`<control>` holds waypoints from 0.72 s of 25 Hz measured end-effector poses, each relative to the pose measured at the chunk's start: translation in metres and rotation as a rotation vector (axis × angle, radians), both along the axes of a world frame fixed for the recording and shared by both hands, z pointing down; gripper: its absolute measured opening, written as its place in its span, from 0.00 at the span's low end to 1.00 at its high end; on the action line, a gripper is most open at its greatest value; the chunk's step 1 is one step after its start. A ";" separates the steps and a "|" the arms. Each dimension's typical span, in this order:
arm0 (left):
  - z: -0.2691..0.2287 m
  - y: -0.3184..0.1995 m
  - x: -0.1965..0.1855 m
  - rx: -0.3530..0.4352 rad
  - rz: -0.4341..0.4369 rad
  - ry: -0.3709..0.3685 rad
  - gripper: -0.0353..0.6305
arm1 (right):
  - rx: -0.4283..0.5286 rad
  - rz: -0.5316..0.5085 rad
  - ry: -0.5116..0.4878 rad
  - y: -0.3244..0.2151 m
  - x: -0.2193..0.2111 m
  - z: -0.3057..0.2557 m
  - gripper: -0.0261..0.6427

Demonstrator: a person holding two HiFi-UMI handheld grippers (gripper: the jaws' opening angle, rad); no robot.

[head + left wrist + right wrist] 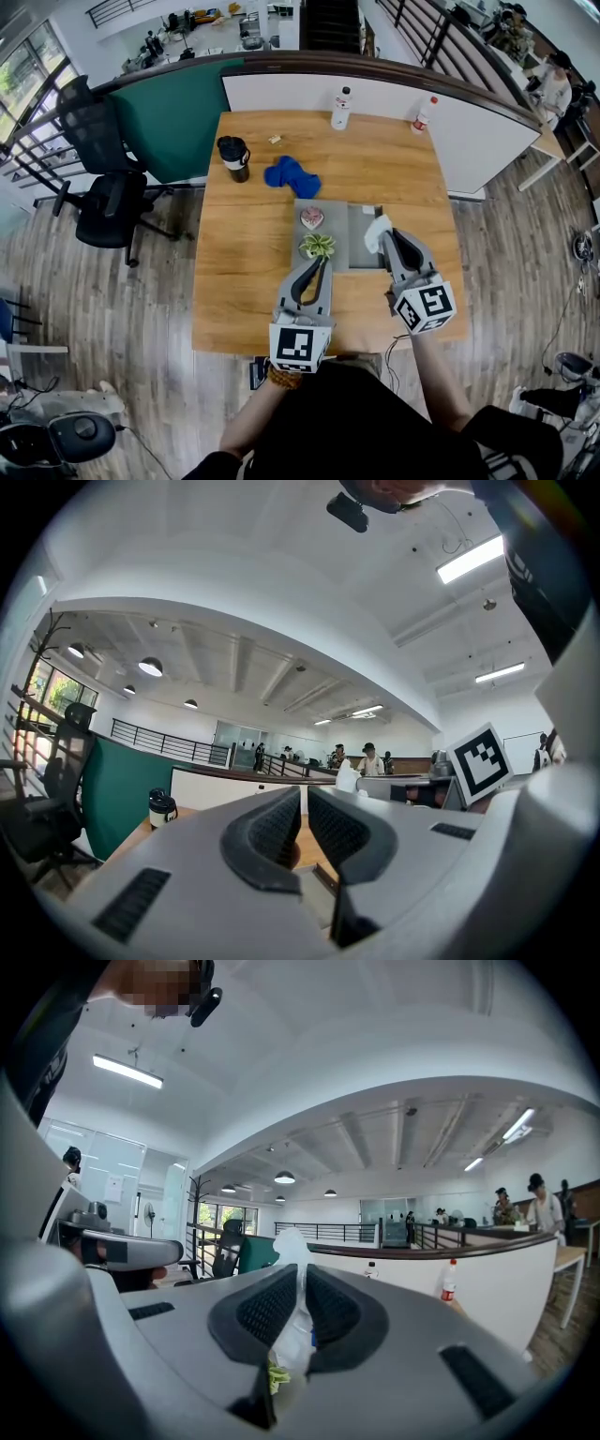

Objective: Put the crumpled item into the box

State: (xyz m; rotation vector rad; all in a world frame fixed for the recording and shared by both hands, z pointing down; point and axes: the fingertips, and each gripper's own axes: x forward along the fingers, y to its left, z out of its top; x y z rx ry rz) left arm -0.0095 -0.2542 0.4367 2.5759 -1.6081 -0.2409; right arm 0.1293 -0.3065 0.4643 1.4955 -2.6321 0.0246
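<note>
The crumpled item (375, 232) is a white wad, pinched at the tips of my right gripper (387, 236), which is shut on it. It hangs over the right half of the grey box (362, 251) on the wooden table. In the right gripper view the white wad (292, 1258) sticks up between the jaws of my right gripper (301, 1283). My left gripper (322, 266) sits at the box's near edge, just short of a green leafy item (317, 246). Its jaws are shut with nothing between them, as my left gripper (307, 806) shows in its own view.
A pink item (311, 218) lies in the box's left half. A blue cloth (292, 176), a black tumbler (233, 157) and two bottles (341, 108) (423, 114) stand farther back. An office chair (105, 192) is left of the table.
</note>
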 end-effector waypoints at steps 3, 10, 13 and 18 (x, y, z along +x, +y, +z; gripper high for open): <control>0.001 -0.003 0.001 -0.002 -0.006 -0.003 0.12 | -0.005 0.001 0.005 -0.008 0.004 0.005 0.10; 0.010 -0.010 0.002 -0.025 -0.023 -0.014 0.12 | -0.017 0.002 0.011 -0.025 0.011 0.016 0.10; 0.009 -0.014 0.001 -0.027 -0.027 -0.018 0.12 | -0.024 0.006 0.013 -0.033 0.013 0.020 0.10; 0.012 -0.018 0.005 -0.037 -0.019 -0.042 0.12 | -0.042 0.014 0.015 -0.049 0.014 0.031 0.10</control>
